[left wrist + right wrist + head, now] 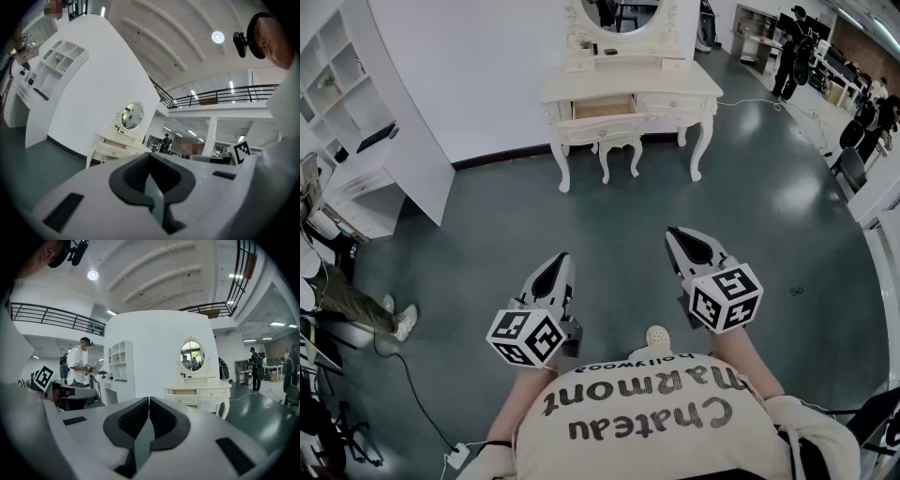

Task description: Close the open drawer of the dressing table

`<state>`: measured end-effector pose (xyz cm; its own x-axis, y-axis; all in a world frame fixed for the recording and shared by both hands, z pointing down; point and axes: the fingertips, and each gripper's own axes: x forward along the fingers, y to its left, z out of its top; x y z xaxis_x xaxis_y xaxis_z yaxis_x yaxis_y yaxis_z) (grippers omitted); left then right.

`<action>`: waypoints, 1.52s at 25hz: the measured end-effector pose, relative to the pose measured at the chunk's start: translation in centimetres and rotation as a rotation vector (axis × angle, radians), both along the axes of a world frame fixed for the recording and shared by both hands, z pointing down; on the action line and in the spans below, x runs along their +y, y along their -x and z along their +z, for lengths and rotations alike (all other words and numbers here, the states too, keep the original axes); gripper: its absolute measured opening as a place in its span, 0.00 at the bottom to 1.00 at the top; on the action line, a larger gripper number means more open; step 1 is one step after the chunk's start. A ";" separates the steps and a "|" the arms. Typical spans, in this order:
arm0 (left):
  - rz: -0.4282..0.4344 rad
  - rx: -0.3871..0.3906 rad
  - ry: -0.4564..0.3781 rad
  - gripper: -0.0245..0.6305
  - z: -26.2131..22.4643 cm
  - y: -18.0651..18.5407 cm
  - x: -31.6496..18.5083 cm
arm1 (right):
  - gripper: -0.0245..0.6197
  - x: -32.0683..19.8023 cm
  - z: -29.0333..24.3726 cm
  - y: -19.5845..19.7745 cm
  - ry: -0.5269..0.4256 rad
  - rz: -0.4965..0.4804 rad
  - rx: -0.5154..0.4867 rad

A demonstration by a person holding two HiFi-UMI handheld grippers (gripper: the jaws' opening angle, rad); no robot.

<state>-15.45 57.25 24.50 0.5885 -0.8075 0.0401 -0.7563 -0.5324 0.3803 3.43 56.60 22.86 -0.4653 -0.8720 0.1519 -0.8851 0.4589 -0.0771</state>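
The white dressing table (628, 89) stands far ahead against the white wall, with an oval mirror (619, 14) on top. Its left drawer (602, 114) is pulled out and shows a wooden inside. The table (117, 147) also shows small in the left gripper view, and in the right gripper view the table (197, 392) shows its open drawer (183, 392). My left gripper (561, 259) and right gripper (677, 232) are held side by side above the floor, well short of the table. Both are shut with nothing between the jaws, as the left gripper (150, 157) and right gripper (148, 399) show in their own views.
A white stool (619, 150) is tucked under the table's front. A white shelving unit (384, 159) stands at the left, with a seated person (337, 291) and a floor cable (412, 375) beside it. Several people (792, 47) stand at the back right. Grey-green floor (619, 216) stretches between me and the table.
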 end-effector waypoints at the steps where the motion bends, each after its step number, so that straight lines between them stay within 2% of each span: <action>1: -0.001 0.001 -0.001 0.05 -0.1 0.1 -0.1 | 0.09 -0.1 -0.1 0.1 0.000 -0.001 0.001; 10: 0.015 -0.016 -0.010 0.05 -0.1 0.7 0.4 | 0.09 -0.2 0.4 0.3 0.017 0.030 -0.010; 16: -0.002 -0.008 0.022 0.05 1.2 1.2 -0.8 | 0.09 -1.9 1.7 -0.3 0.066 0.043 -0.076; 25: -0.056 -0.022 0.054 0.05 1.9 -0.2 -7.8 | 0.09 -9.7 3.0 -0.9 0.127 -0.022 -0.050; 38: -0.104 0.021 0.064 0.05 1.3 -5.3 -18.6 | 0.09 -21.4 2.4 -6.3 0.138 -0.075 -0.048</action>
